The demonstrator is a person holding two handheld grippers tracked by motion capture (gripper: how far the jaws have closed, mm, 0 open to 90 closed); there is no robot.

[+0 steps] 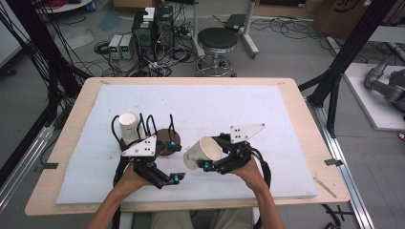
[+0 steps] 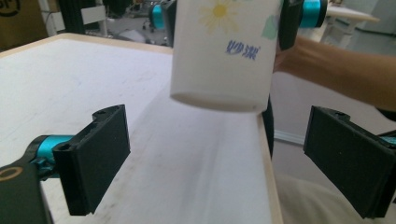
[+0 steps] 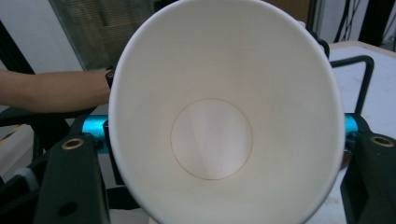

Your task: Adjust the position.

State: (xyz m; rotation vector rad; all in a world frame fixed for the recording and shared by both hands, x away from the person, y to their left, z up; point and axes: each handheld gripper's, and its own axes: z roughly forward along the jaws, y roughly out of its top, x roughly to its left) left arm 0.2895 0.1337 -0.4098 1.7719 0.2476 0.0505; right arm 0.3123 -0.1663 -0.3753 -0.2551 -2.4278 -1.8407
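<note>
A white paper cup (image 1: 203,151) with a flower print lies tilted on its side above the mat, and my right gripper (image 1: 211,153) is shut on its wall. In the right gripper view the cup's open mouth (image 3: 224,130) faces the camera, the jaws pressing on both sides. My left gripper (image 1: 174,161) stands open just left of that cup. Its jaws (image 2: 219,154) are spread wide with nothing between them, and the cup's base (image 2: 219,51) hangs a little beyond them. A second white cup (image 1: 128,125) sits upright on a black wire rack (image 1: 162,131) with a brown base.
A white foam mat (image 1: 248,105) covers most of the wooden table (image 1: 305,124). Beyond the far edge stand a black stool (image 1: 217,40), computer cases (image 1: 153,28) and loose cables on the floor. Black frame posts rise at both sides.
</note>
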